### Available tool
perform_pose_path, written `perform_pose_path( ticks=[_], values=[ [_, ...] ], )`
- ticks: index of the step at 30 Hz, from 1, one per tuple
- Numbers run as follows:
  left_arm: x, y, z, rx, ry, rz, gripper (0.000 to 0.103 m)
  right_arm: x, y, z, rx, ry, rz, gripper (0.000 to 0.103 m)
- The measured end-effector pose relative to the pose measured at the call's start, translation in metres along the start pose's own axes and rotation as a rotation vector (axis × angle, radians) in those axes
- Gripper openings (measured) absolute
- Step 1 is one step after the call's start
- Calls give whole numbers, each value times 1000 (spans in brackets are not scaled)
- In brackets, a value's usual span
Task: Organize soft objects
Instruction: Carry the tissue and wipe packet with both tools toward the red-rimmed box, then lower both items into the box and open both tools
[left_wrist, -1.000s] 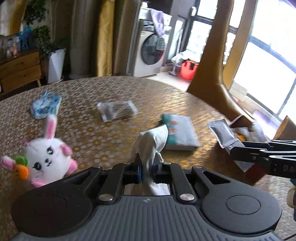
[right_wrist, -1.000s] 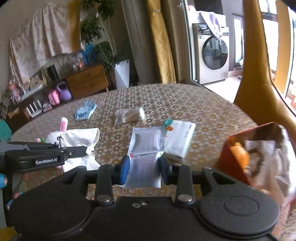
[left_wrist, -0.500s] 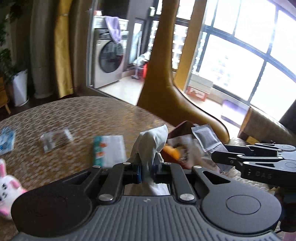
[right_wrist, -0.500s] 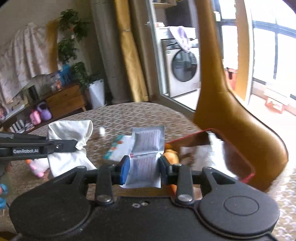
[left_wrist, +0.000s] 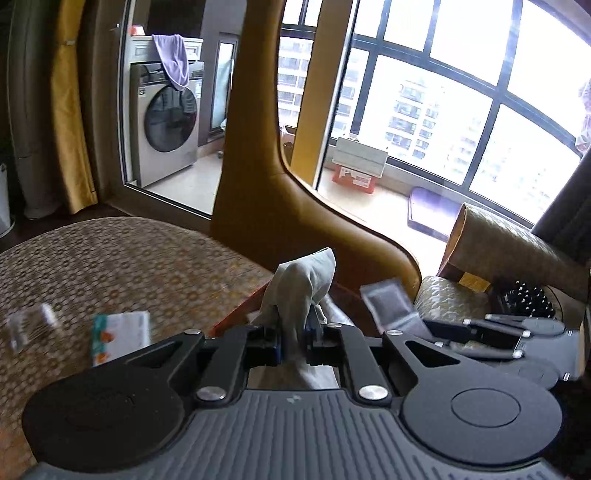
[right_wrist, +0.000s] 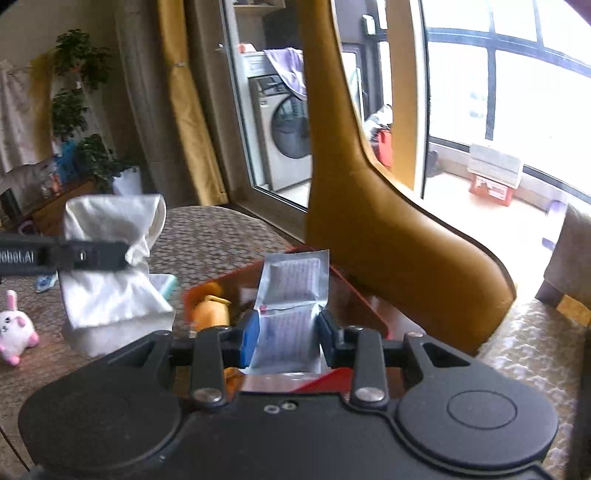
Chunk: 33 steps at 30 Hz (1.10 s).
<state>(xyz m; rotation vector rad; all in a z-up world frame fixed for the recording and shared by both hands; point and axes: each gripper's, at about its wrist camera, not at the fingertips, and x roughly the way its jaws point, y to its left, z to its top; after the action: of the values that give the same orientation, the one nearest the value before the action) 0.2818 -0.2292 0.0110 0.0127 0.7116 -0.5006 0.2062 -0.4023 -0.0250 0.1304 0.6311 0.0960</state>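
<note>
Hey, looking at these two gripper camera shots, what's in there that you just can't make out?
- Red box: right wrist view, most of its inside is hidden by the silver packet and right gripper.
- Packet's print: too small to read.
- White cloth: left wrist view, lower part hidden behind the left gripper.
- Clear bag: blurred, contents unreadable.

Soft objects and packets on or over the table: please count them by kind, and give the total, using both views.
White cloths: 1, cloth in the left gripper.
Flat packets: 4, sachet in the right gripper, tissue pack, clear packet, blue packet.
Plush toys: 2, bunny, orange toy in the red box.
Total: 7.
</note>
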Motion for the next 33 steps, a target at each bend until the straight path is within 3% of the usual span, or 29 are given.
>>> perform_pose_path(
  ticks=[7,18,33],
  values=[
    [52,-6,14,-10,43,9,11,27,-12,-7,2,41,-11,34],
    [122,2,-6,-22,166,29,11,65,-9,-15,-13,111,8,34],
    [154,1,-20,32,235,79,11,84,-3,-15,-38,149,-13,34]
  ],
)
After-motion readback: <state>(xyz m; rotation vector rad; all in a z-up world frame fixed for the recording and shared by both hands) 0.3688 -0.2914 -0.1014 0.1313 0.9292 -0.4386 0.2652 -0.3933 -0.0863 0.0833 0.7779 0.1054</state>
